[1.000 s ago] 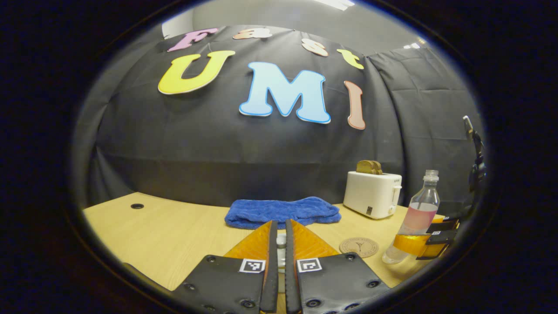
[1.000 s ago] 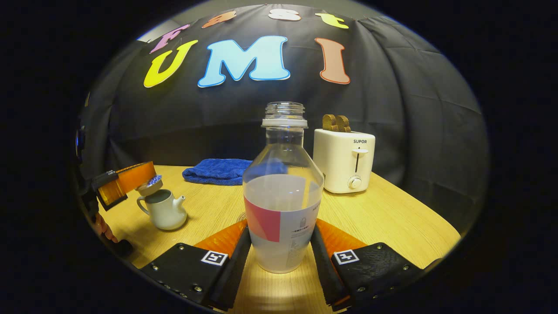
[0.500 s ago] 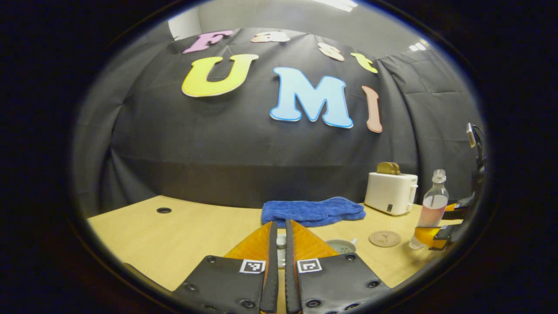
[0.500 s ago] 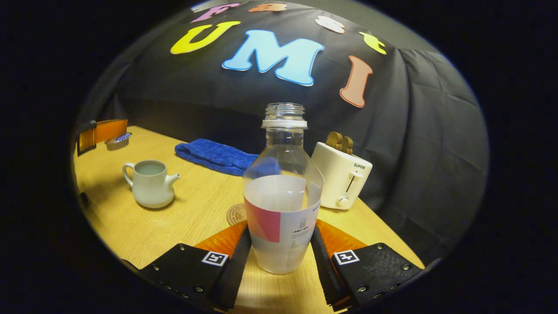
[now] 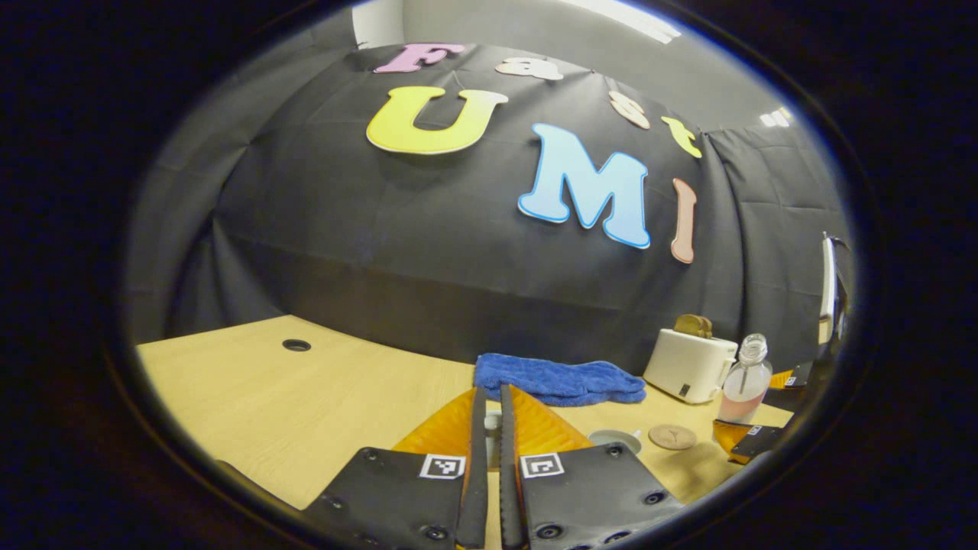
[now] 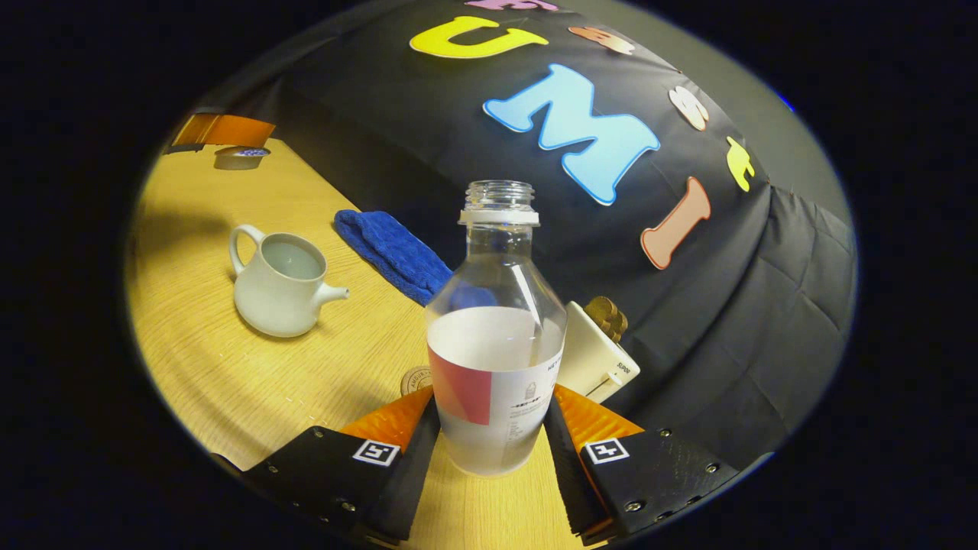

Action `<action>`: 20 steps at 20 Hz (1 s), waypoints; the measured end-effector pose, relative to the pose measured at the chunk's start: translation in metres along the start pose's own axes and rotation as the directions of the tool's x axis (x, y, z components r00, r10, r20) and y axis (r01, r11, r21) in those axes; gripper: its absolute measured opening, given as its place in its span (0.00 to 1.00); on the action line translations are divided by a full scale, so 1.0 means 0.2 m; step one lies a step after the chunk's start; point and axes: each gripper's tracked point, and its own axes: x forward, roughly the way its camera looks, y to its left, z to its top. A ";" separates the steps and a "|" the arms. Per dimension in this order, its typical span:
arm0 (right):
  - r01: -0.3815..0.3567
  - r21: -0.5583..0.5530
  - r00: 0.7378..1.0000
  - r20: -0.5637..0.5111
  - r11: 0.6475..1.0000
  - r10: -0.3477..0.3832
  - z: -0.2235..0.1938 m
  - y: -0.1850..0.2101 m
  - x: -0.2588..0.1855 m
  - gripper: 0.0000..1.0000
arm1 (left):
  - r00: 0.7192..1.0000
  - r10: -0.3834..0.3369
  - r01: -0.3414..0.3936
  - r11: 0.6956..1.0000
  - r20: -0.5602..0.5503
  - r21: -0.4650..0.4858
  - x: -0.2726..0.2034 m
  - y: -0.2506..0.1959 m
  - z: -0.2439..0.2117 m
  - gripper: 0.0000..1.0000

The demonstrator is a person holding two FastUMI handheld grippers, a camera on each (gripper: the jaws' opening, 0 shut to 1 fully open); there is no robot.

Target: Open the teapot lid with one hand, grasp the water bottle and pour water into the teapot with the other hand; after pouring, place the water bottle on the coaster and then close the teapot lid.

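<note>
My right gripper (image 6: pixel 495 397) is shut on a clear, uncapped water bottle (image 6: pixel 497 344) with a pink and white label, about half full. The right gripper view is rolled, so the table slants. The white teapot (image 6: pixel 281 284) stands open to the bottle's left, with liquid inside. Far left, my left gripper (image 6: pixel 229 141) holds the teapot lid (image 6: pixel 241 158) above the table. In the left gripper view, my left gripper (image 5: pixel 489 412) is shut on the lid's small knob (image 5: pixel 493 422). The teapot's rim (image 5: pixel 616 438), the round coaster (image 5: pixel 672 437) and the bottle (image 5: pixel 743 380) lie to the right.
A folded blue towel (image 6: pixel 397 248) lies by the back wall. A white toaster (image 6: pixel 596 355) with bread in it stands behind the bottle. The coaster (image 6: pixel 415 380) peeks out beside the bottle's base. The wooden table (image 5: pixel 252 397) has a cable hole (image 5: pixel 296 345) at far left.
My left gripper has carried the lid up and to the left, away from the teapot. My right gripper has rolled with the bottle, and the teapot now sits closer to it.
</note>
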 end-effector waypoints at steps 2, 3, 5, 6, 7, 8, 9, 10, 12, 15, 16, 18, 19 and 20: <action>0.004 -0.089 1.000 -0.003 0.996 -0.004 0.04 0.01 0.02 0.73 | 1.000 -0.005 0.005 1.000 0.000 -0.006 0.01 0.00 -0.01 0.10; 0.008 -0.138 1.000 -0.003 0.990 -0.008 0.04 0.01 0.03 0.73 | 1.000 -0.004 0.004 1.000 0.003 -0.011 0.02 0.01 -0.01 0.13; 0.018 -0.233 1.000 0.004 0.972 -0.017 0.07 0.02 0.05 0.73 | 1.000 -0.005 0.005 1.000 0.013 -0.028 0.01 0.01 0.01 0.13; 0.024 -0.276 1.000 0.011 0.961 -0.021 0.09 0.02 0.07 0.73 | 1.000 -0.008 0.009 0.999 0.019 -0.034 0.01 0.01 0.02 0.12; 0.029 -0.313 1.000 0.018 0.949 -0.025 0.10 0.02 0.07 0.73 | 1.000 -0.009 0.009 0.999 0.022 -0.037 0.00 0.01 0.02 0.12; 0.035 -0.349 0.999 0.020 0.936 -0.030 0.11 0.02 0.08 0.73 | 1.000 -0.010 0.011 0.999 0.024 -0.039 0.00 0.01 0.02 0.12; 0.037 -0.378 0.999 0.020 0.925 -0.032 0.11 0.03 0.09 0.73 | 1.000 -0.010 0.011 0.999 0.024 -0.041 0.00 0.01 0.02 0.12; 0.040 -0.411 0.999 0.021 0.911 -0.034 0.11 0.04 0.09 0.73 | 1.000 -0.012 0.012 0.999 0.021 -0.041 0.01 0.01 0.01 0.15; 0.055 -0.483 0.998 0.032 0.874 -0.045 0.12 0.04 0.09 0.73 | 1.000 -0.013 0.013 0.999 0.016 -0.039 0.01 0.01 0.00 0.12; 0.071 -0.573 0.997 0.050 0.816 -0.052 0.13 0.05 0.10 0.73 | 1.000 -0.017 0.018 0.999 0.015 -0.044 0.01 0.01 0.00 0.10; 0.072 -0.590 0.997 0.053 0.804 -0.050 0.13 0.06 0.12 0.73 | 1.000 -0.016 0.017 0.999 0.017 -0.044 0.01 0.01 0.01 0.12; 0.074 -0.619 0.997 0.059 0.782 -0.047 0.15 0.06 0.13 0.73 | 1.000 -0.017 0.018 0.999 0.023 -0.046 0.01 0.02 0.01 0.12; 0.081 -0.635 0.997 0.064 0.768 -0.052 0.15 0.05 0.13 0.73 | 1.000 -0.017 0.018 0.999 0.024 -0.047 0.00 0.02 0.01 0.12; 0.089 -0.653 0.996 0.069 0.752 -0.058 0.15 0.05 0.12 0.73 | 1.000 -0.015 0.016 0.999 0.025 -0.049 0.00 0.02 0.01 0.12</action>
